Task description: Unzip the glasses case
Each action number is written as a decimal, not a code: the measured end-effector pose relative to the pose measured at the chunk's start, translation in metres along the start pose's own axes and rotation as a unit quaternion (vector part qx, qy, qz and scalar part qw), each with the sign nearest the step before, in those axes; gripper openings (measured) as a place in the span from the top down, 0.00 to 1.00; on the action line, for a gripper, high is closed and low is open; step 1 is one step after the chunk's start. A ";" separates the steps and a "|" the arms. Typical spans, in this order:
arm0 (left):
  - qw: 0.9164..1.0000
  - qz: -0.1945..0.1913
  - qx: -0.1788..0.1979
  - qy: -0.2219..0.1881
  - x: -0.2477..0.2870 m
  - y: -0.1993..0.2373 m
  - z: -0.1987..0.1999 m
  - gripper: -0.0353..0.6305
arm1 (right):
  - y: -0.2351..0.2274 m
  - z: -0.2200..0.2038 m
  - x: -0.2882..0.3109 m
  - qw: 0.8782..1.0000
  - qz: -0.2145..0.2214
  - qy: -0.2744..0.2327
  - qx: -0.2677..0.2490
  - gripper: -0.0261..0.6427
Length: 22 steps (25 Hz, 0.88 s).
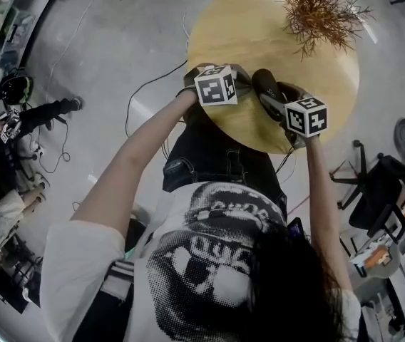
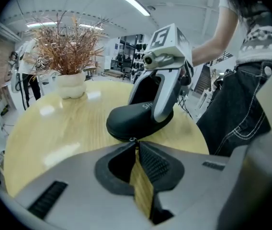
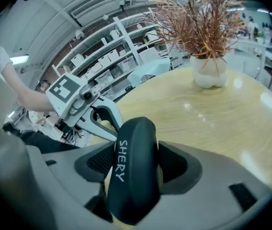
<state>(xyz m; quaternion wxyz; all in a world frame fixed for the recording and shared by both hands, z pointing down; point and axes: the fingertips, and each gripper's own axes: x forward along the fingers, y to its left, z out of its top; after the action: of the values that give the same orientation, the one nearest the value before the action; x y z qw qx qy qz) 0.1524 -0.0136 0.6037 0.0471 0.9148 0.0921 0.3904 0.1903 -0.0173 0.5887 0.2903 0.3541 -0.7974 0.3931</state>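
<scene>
A black zip-up glasses case (image 1: 264, 84) stands on its edge over the near rim of the round wooden table (image 1: 245, 34). My right gripper (image 3: 131, 163) is shut on the case (image 3: 137, 143), which fills the gap between its pads, white lettering facing up. In the left gripper view the case (image 2: 136, 121) lies just ahead, clamped by the right gripper (image 2: 151, 104). My left gripper (image 2: 135, 145) has its jaws nearly together, pinching the small metal zipper pull (image 2: 132, 139) at the case's near end. In the head view the left gripper (image 1: 248, 83) meets the case from the left, the right gripper (image 1: 277, 102) from the right.
A dried-twig plant in a white vase (image 1: 320, 9) stands at the table's far right. Cables (image 1: 142, 91) lie on the floor to the left, and office chairs (image 1: 381, 184) stand at the right. Shelving (image 3: 117, 51) is behind the left gripper.
</scene>
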 end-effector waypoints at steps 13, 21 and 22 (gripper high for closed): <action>0.996 0.041 -0.057 -0.050 -0.008 0.004 0.002 0.90 | -0.008 0.022 0.015 0.983 -0.035 -0.065 0.165 0.53; 0.997 0.035 -0.051 -0.050 -0.013 -0.016 0.003 0.90 | -0.013 0.034 0.019 0.967 -0.051 -0.081 0.234 0.53; 0.997 0.031 -0.048 -0.050 -0.013 -0.022 0.003 0.90 | -0.014 0.035 0.020 0.965 -0.052 -0.084 0.244 0.53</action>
<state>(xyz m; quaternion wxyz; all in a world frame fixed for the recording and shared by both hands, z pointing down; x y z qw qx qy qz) 0.1434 0.0049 0.5892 0.0832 0.9322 0.0424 0.3497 0.1831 -0.0594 0.5904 0.1470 0.4866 -0.6794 0.5292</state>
